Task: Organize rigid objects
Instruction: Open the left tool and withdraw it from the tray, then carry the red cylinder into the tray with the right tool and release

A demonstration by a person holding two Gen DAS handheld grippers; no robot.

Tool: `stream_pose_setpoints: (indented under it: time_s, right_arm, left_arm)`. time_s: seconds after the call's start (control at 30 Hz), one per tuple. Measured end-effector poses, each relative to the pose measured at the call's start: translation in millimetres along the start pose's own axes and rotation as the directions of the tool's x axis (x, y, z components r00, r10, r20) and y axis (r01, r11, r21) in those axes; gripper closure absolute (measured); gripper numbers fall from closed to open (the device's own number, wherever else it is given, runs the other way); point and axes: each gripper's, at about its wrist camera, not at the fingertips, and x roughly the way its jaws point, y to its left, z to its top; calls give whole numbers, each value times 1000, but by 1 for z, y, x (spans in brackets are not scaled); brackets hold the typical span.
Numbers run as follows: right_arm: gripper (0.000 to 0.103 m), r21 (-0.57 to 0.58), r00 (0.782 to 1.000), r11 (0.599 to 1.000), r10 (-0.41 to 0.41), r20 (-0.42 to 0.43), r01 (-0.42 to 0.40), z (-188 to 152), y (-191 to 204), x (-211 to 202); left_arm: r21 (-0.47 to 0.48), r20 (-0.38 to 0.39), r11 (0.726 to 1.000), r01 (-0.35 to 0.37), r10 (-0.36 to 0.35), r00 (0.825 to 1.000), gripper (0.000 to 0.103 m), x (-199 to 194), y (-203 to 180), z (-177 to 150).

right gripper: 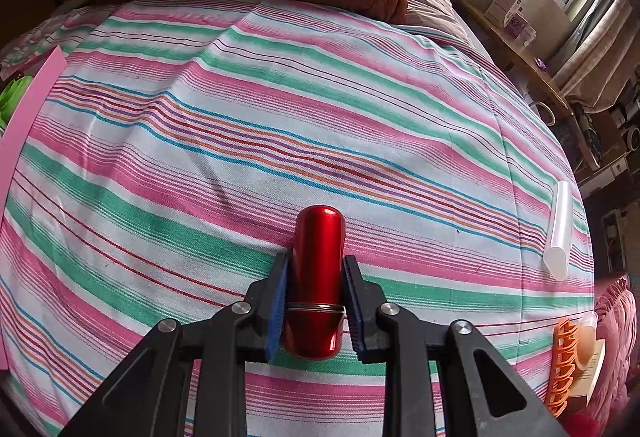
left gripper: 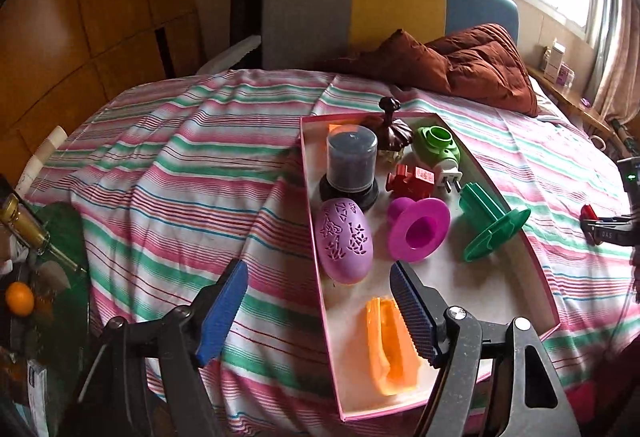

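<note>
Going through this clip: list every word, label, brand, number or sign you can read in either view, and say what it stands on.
"DAS": white letters on the black body of the right gripper, seen at the edge of the left wrist view; anything after them is cut off.
Red block in the pink tray: a pale sticker, too small to read.
Boxes on the window shelf: print too blurred to read.
Red metal capsule: no text visible.

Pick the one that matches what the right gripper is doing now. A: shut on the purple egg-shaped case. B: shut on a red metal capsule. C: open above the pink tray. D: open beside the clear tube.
B: in the right wrist view the right gripper has both blue pads pressed against the sides of the red metal capsule, above the striped bedsheet.
</note>
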Motion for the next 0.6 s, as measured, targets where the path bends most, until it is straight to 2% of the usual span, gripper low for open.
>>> stream_pose_setpoints:
  time_s: [0.17,0.37,0.6]
  right_arm:
    - [78,23,999,999,39,-25,-38,-1,0,-3]
    - [77,61,984,983,173,-47,-170,-8,15,-18]
    - [77,-5,945,945,326,43,-326,-4,74,-66]
  left_arm:
    - [-20,17,1000,5,-4,1000,28,-7,5,2]
    - [-32,30,999,12,-11,999,28,-12,7,3]
    - [-50,28,999,6,-5,1000,26,-15,12,0]
